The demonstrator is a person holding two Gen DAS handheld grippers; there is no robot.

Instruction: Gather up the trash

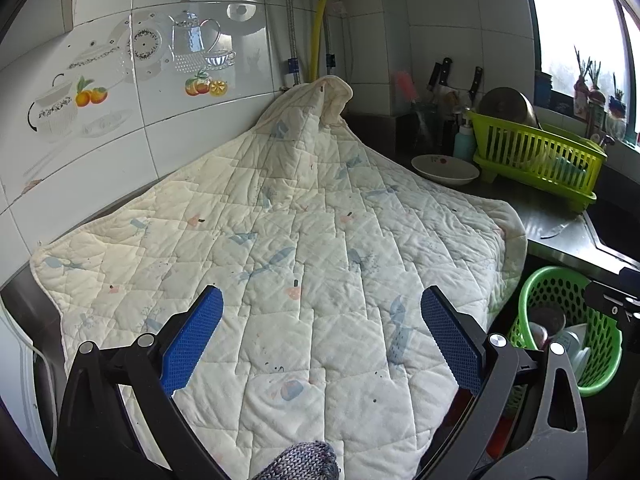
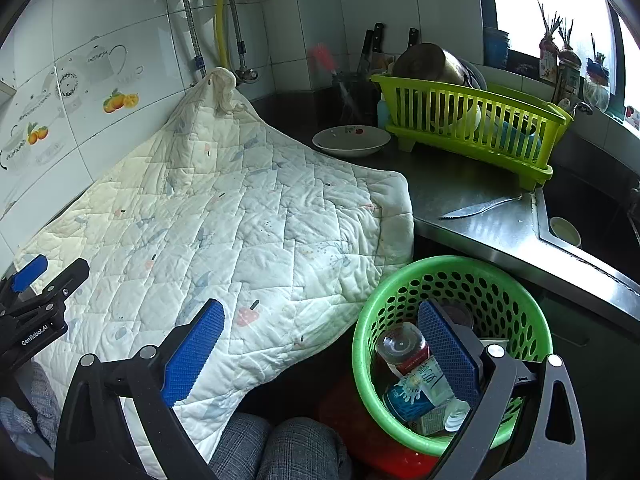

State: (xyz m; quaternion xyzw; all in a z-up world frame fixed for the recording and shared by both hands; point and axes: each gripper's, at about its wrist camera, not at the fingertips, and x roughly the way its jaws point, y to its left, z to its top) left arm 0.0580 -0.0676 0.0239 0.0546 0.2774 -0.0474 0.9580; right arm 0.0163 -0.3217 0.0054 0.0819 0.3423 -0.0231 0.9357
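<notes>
Quilted cream cloth [image 1: 280, 248] is covering the counter in the left wrist view; the left gripper [image 1: 322, 336] is hovering over it, jaws wide, holding nothing. Green basket [image 1: 568, 332] is sitting at four o'clock, already holding trash.

In the right wrist view, the right gripper [image 2: 322, 350] is also gaping empty, one finger over the basket rim. A bottle [image 2: 402, 346] and carton [image 2: 420, 390] are lying inside. Risk: a jaw is likely snagging the overhanging cloth, or nudging the knife [image 2: 480, 206] at one o'clock.

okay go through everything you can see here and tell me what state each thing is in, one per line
Left claw: open, empty.
Right claw: open, empty.
Green basket: upright, holding trash.
Bottle: in basket.
Carton: in basket.
Quilted cloth: spread over counter.
Bowl: upright.
Knife: lying flat.
</notes>
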